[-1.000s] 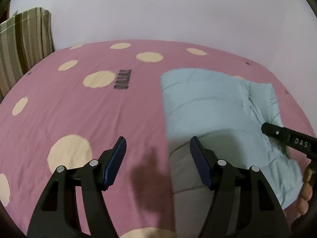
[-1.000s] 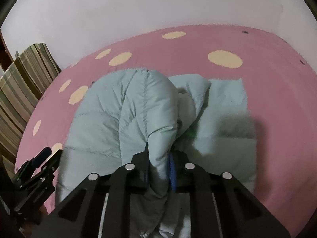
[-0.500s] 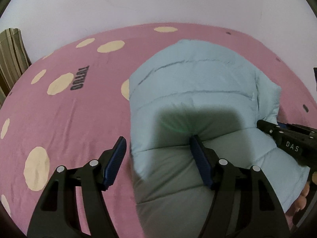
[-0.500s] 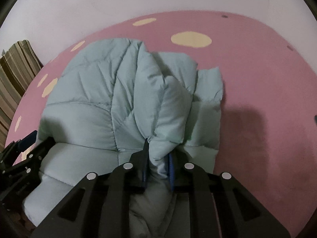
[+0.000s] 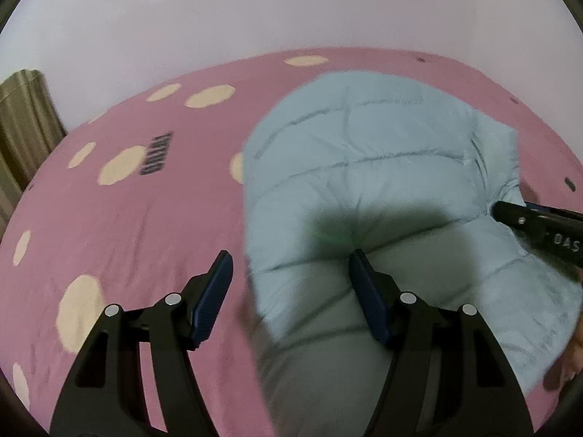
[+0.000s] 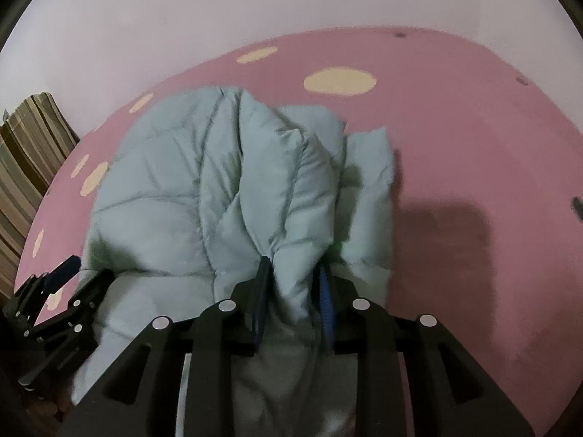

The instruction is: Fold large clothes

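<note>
A light blue quilted puffer jacket [image 5: 364, 167] lies bunched on a pink bed sheet [image 5: 127, 218] with cream dots. My left gripper [image 5: 288, 284] is open, its right finger over the jacket's near left edge, its left finger over the sheet. My right gripper [image 6: 293, 284] is shut on a thick fold of the jacket [image 6: 291, 189] and holds it raised. The right gripper also shows at the right edge of the left wrist view [image 5: 528, 222]. The left gripper shows at the lower left of the right wrist view [image 6: 54, 302].
A white wall [image 5: 255, 11] stands behind the bed. A brown striped curtain [image 6: 25, 167] hangs at the left. Black lettering [image 5: 156, 153] is printed on the sheet left of the jacket. Bare pink sheet [image 6: 473, 182] lies right of the jacket.
The jacket has been drawn across so it now fills the space ahead of my left gripper. My right gripper kept its grip on the fold and the fold sits lower and flatter.
</note>
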The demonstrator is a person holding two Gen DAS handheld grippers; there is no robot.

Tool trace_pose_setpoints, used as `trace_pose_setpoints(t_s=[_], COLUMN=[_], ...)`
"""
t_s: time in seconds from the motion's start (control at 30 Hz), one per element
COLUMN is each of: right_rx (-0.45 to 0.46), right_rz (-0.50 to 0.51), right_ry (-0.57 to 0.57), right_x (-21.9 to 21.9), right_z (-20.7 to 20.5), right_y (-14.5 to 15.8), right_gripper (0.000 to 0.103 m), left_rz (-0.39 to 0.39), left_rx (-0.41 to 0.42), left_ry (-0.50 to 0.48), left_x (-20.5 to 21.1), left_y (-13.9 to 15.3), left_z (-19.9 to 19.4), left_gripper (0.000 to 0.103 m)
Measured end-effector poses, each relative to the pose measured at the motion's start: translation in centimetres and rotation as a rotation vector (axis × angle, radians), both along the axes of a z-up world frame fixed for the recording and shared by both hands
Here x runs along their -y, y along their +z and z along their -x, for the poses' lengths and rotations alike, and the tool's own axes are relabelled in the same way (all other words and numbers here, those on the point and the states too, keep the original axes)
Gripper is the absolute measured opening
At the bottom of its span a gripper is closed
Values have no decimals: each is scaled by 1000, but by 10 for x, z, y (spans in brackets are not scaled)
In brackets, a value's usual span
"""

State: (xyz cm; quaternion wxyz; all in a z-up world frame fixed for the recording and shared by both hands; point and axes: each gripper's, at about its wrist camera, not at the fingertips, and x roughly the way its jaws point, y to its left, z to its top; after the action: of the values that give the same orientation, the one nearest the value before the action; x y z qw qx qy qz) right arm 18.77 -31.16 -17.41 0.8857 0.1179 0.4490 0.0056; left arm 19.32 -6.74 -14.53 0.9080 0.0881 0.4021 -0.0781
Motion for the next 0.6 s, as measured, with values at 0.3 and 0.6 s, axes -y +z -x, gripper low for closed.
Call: trace_pose_setpoints(t_s=[0.3,0.6], right_rx=[71,-10], right_rz=[29,93], right_ry=[94,91], right_x=[-31,-34], right_z=[56,41], right_y=[36,-20], right_gripper=[26,27], left_rz=[103,57], left_rx=[0,-60], left_ry=[32,5], left_x=[-28,-5], left_y=[14,-26], left_z=[33,25], left_gripper=[66,67])
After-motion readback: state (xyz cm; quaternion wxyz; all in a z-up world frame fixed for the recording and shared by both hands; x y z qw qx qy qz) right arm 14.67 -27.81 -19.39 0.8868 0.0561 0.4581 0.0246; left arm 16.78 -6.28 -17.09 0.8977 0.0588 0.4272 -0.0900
